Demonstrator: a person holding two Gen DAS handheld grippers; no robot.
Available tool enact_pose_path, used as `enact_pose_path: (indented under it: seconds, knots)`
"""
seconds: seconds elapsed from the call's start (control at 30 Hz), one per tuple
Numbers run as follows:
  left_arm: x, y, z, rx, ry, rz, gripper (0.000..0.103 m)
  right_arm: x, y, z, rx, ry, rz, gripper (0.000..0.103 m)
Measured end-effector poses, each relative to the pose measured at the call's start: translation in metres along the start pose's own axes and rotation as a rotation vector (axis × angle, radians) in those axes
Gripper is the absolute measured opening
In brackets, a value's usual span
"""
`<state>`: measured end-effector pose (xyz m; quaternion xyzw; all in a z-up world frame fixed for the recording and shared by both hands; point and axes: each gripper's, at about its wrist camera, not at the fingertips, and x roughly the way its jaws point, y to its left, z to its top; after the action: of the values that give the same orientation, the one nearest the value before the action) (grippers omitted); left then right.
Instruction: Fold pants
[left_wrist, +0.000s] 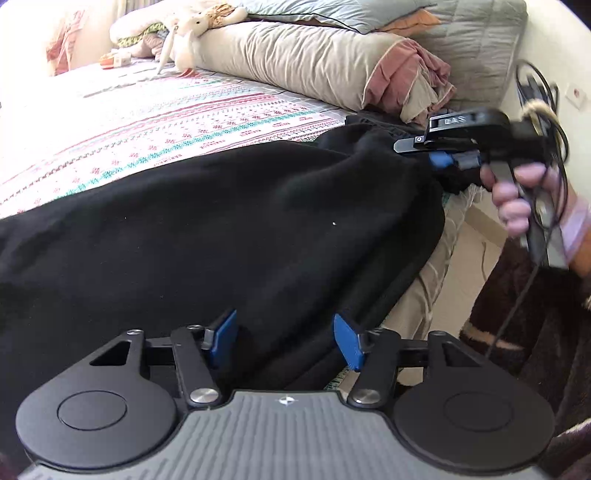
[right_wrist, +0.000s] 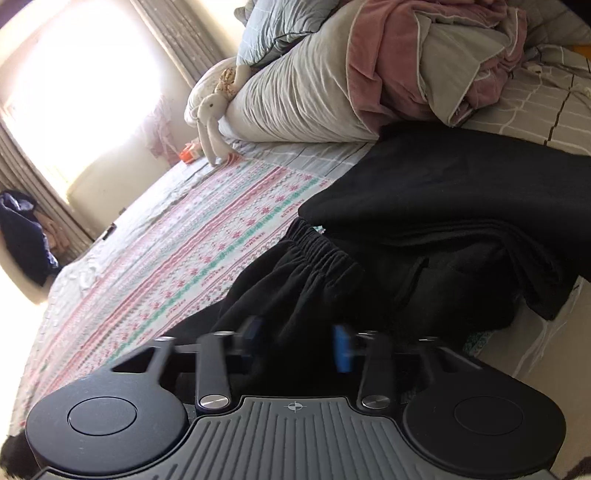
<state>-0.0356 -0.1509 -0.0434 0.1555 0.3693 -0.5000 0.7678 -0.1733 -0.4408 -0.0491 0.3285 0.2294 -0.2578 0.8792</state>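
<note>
surface: patterned bedspread (right_wrist: 207, 236), beige pillow (left_wrist: 280, 62) at its head | room: bright curtained window (right_wrist: 74, 81) | black pants (left_wrist: 221, 221) along bed edge | left gripper (left_wrist: 284, 341) spread over pants; right gripper (right_wrist: 299, 345) pinching pants

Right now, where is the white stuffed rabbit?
The white stuffed rabbit lies at the far side of the bed, leaning against the beige pillow, near the bright window; in the left wrist view it appears top centre.
</note>
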Motion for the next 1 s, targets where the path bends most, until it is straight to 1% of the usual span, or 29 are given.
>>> enact_pose_path:
  seconds: [0.03,0.1,0.17,0.2,0.23,0.27,0.3,0.33,0.37,0.47,0.57,0.63,0.7,0.8,0.9,0.93,1.0]
  knots:
    - [0.001,-0.004,0.0,0.015,-0.005,0.012,0.071,-0.002,0.006,0.004,-0.008,-0.006,-0.007,0.007]
    - [-0.002,-0.007,-0.002,0.033,-0.017,0.031,0.071,-0.019,0.02,0.018,-0.03,-0.059,0.029,0.006]
    - [-0.005,-0.011,-0.002,0.051,-0.045,0.057,0.071,-0.035,0.036,0.035,-0.055,-0.09,0.046,0.005]
    - [-0.008,-0.013,-0.002,0.062,-0.066,0.084,0.067,-0.042,0.042,0.044,-0.058,-0.094,0.054,0.005]
    - [-0.008,-0.015,-0.001,0.07,-0.086,0.122,0.058,-0.048,0.046,0.049,-0.062,-0.094,0.06,0.005]
    - [-0.009,-0.016,0.0,0.072,-0.097,0.158,0.052,-0.052,0.05,0.052,-0.073,-0.093,0.065,0.005]
    - [-0.009,-0.017,0.0,0.076,-0.103,0.193,0.033,-0.055,0.052,0.052,-0.088,-0.09,0.061,0.005]
    - [-0.01,-0.016,0.001,0.078,-0.099,0.211,0.014,-0.056,0.051,0.05,-0.101,-0.083,0.052,0.005]
    - [-0.01,-0.017,0.003,0.079,-0.092,0.223,0.015,-0.055,0.048,0.046,-0.105,-0.072,0.042,0.005]
    - [-0.023,-0.017,0.005,0.091,-0.086,0.225,0.014,-0.047,0.028,0.025,-0.089,-0.008,-0.02,0.005]
    - [-0.035,-0.015,0.004,0.122,-0.076,0.234,0.014,-0.037,0.004,-0.003,-0.067,0.089,-0.066,0.005]
    - [-0.034,-0.016,0.0,0.138,-0.055,0.227,0.014,-0.034,-0.008,-0.023,-0.066,0.125,-0.083,0.005]
    - [-0.031,-0.018,-0.006,0.157,-0.027,0.215,0.014,-0.035,-0.012,-0.033,-0.072,0.13,-0.099,0.005]
    - [-0.025,-0.026,-0.014,0.197,0.004,0.215,0.014,-0.04,-0.009,-0.036,-0.081,0.106,-0.112,0.004]
    - [-0.019,-0.024,-0.02,0.191,0.031,0.206,0.015,-0.037,-0.004,-0.037,-0.122,0.105,-0.137,0.005]
    - [-0.018,-0.024,-0.022,0.184,0.021,0.203,0.017,-0.036,0.0,-0.039,-0.146,0.101,-0.146,0.01]
    - [-0.023,-0.02,-0.023,0.15,0.01,0.183,0.021,-0.038,0.008,-0.041,-0.197,0.087,-0.181,0.014]
